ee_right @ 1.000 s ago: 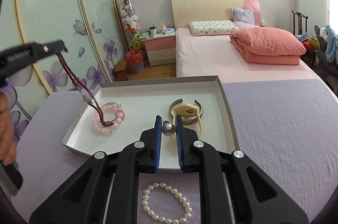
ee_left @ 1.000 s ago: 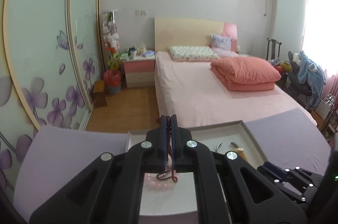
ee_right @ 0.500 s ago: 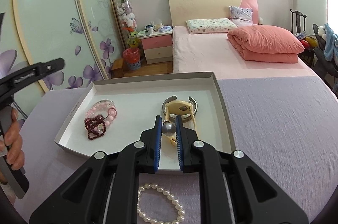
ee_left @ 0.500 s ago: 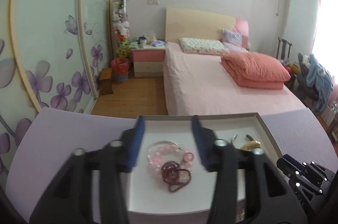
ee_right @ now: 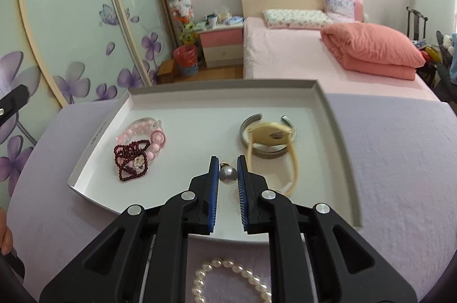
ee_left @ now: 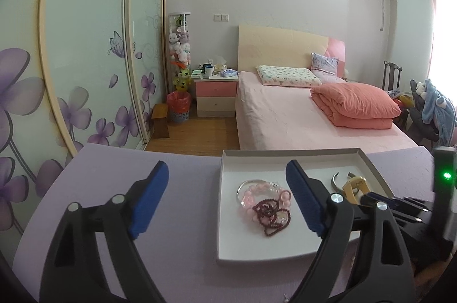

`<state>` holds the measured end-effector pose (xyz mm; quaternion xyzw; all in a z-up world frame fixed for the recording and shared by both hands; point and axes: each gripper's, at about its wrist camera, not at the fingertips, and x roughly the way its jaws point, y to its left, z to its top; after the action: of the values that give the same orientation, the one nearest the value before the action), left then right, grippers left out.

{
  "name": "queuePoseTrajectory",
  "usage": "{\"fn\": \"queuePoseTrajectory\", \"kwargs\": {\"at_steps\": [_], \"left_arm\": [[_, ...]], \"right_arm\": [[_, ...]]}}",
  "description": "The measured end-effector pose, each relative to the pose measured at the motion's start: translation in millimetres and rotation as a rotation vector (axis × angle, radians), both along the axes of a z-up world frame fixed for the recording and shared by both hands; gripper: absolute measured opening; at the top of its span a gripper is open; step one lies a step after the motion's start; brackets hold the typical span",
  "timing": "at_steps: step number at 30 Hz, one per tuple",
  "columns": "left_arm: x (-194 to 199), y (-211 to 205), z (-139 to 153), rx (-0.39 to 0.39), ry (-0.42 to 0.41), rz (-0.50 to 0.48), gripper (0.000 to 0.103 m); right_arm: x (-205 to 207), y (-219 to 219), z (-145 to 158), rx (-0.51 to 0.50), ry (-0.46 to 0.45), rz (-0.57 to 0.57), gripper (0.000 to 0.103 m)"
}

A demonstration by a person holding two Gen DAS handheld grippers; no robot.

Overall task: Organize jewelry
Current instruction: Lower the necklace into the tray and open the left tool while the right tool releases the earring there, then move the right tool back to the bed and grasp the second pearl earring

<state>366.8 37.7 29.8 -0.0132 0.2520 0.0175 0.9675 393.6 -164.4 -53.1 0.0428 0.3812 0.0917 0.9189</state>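
Observation:
A white tray (ee_right: 331, 114) sits on the lilac table. In it lie a pink bead bracelet (ee_right: 142, 130) with a dark red bead necklace (ee_right: 130, 158) on top, and a silver cuff (ee_right: 248, 126) under a cream hair clip (ee_right: 271, 133). My right gripper (ee_right: 227, 163) is shut on a grey pearl earring (ee_right: 227, 174), held over the tray's near part. My left gripper (ee_left: 227, 174) is open and empty, at the tray's left edge (ee_left: 221, 188), near the red necklace (ee_left: 270, 213). A white pearl bracelet (ee_right: 228, 278) lies on the table below my right gripper.
The lilac tablecloth (ee_right: 400, 160) spreads to the right of the tray. Beyond the table are a pink bed (ee_left: 285, 108), a nightstand (ee_left: 215, 94) and sliding wardrobe doors (ee_left: 85, 60). The right gripper's body (ee_left: 400, 206) shows in the left wrist view.
My left gripper opened and let the dark red necklace drop onto the pink bracelet, then drew back to the left. My right gripper keeps the pearl earring and moved slightly over the tray.

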Motion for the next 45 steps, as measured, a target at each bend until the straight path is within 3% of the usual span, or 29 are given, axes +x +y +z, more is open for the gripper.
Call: {"fn": "queuePoseTrajectory", "kwargs": {"at_steps": [6, 10, 20, 26, 37, 45], "left_arm": [[-0.9, -1.5, -5.2, 0.016, 0.017, -0.021, 0.085], [0.0, -4.9, -8.4, 0.013, 0.027, -0.026, 0.085], [-10.3, -4.0, -9.2, 0.014, 0.027, -0.019, 0.086], [-34.9, -1.8, -12.6, 0.009, 0.026, -0.031, 0.088], [-102.6, 3.1, -39.4, 0.018, 0.047, -0.043, 0.091], [-128.4, -3.7, -60.9, 0.053, 0.082, -0.072, 0.092]], "right_arm": [[6.9, 3.8, -3.4, -0.009, 0.014, 0.006, 0.016], [2.6, 2.1, 1.5, -0.011, -0.005, 0.010, 0.045], [-32.5, -31.5, 23.6, 0.015, -0.067, -0.031, 0.045], [-71.7, -40.0, 20.5, 0.012, -0.078, -0.036, 0.045], [-132.2, -27.9, -13.1, 0.001, 0.008, 0.016, 0.043], [-141.6, -8.1, -39.5, -0.030, 0.104, 0.041, 0.036]]}}
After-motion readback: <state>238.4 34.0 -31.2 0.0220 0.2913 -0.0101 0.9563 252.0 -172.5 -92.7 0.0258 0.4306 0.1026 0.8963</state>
